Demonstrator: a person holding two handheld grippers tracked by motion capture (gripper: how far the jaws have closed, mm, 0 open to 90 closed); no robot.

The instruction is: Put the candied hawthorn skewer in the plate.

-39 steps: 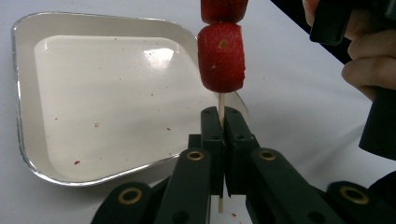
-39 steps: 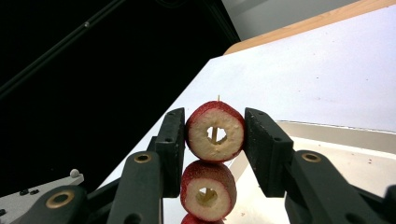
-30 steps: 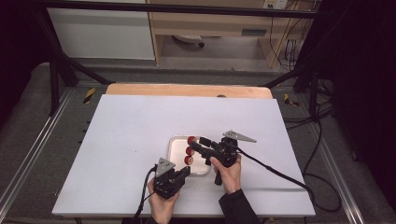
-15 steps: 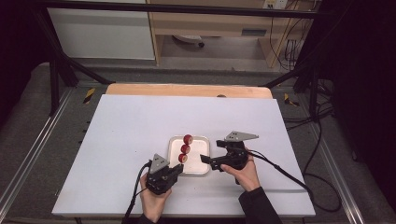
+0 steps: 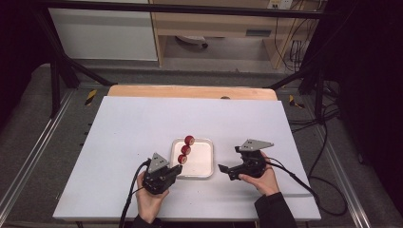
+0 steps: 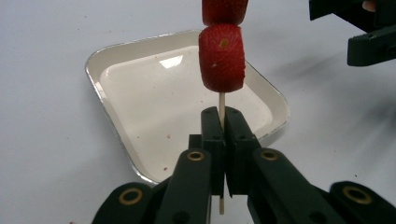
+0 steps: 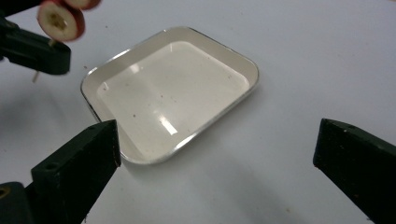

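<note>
We look down on a white rectangular table [image 5: 142, 128] with a shallow, cream-coloured square metal tray [image 5: 202, 161] resting near its front middle. The tray holds nothing but a few small specks.

The person's left hand [image 5: 149, 202] holds the black left gripper [image 5: 175, 170] just beside the tray's near left corner. In the left gripper view we see its two jaws pressed tight together on a thin wooden skewer [image 6: 222, 105], which stands straight up between them. Three round red fruit pieces [image 5: 185, 149] are threaded on that skewer, and in the high view they sit in a line above the tray's left edge. Up close, the lowest piece [image 6: 222, 58] looks like a strawberry, with a pitted red skin.

The person's right hand [image 5: 263, 178] holds the black right gripper [image 5: 225, 171] on the table just to the right of the tray, pointing toward it. In the right gripper view its jaws stand wide apart with nothing between them, and the tray lies ahead of them.
</note>
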